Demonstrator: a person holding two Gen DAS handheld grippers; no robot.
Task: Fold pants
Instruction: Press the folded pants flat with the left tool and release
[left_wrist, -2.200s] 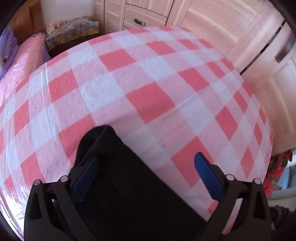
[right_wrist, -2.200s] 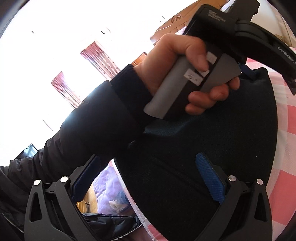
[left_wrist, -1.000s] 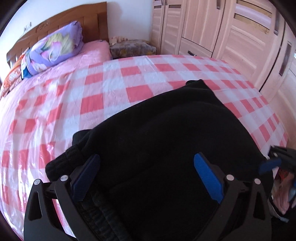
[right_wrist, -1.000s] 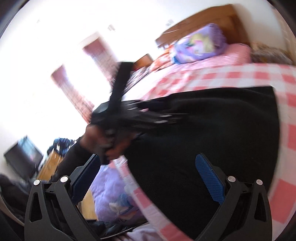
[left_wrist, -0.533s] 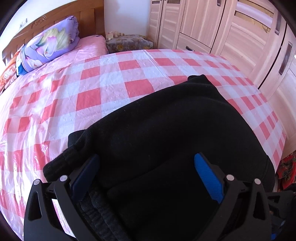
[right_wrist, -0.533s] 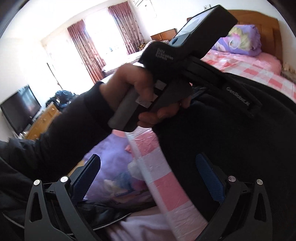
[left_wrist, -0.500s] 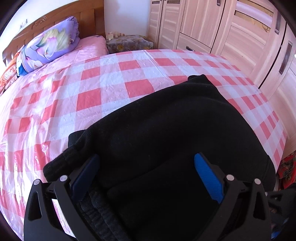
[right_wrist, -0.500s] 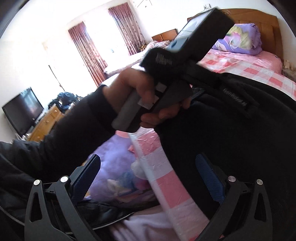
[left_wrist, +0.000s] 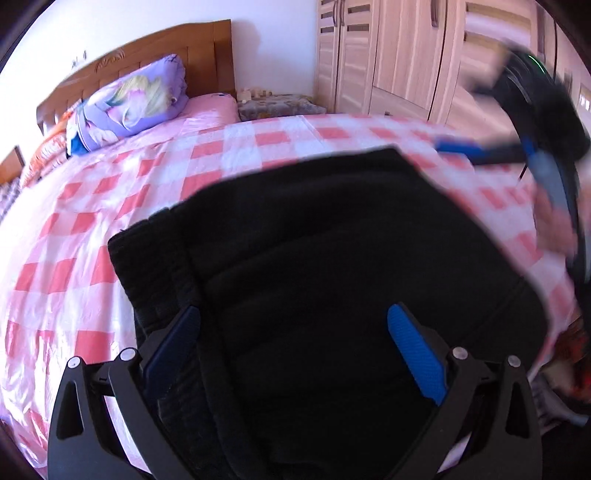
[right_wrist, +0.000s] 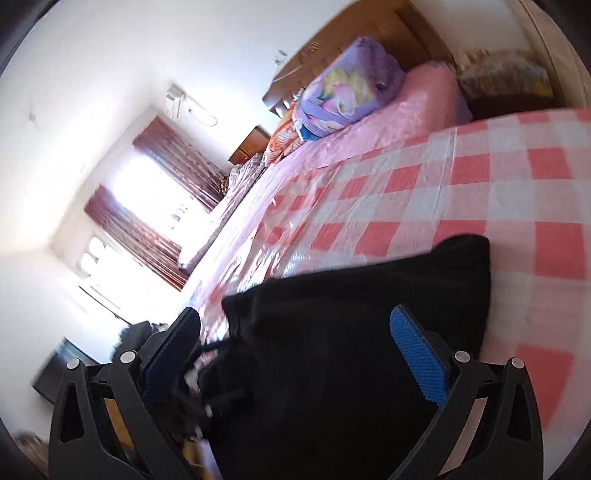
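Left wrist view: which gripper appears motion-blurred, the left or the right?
The right gripper, smeared at the upper right above the checkered sheet. The left gripper is sharp, open over the black pants.

Pants (left_wrist: 332, 258): black cloth, matt, soft fleece-like nap; ribbed knit band along the left edge, rougher than the rest. Bed cover (left_wrist: 92, 229): pink-and-white checked sheet, glossy and slick, showing sheen and fine creases, looks like plastic film or satin. Left tongs (left_wrist: 291, 354): matt black plastic frame, small bright metal screw heads, blue pads with a fine stippled rubbery texture. Right tongs (right_wrist: 295, 354): same finish. Headboard (left_wrist: 147, 70): brown wood, smooth, semi-gloss, carved detail. Wardrobe (left_wrist: 406, 55): pale wood grain, smooth, satin. Pillow (left_wrist: 133, 99): printed purple cloth, slight sheen. Curtains (right_wrist: 162, 155): dark red cloth, matt.
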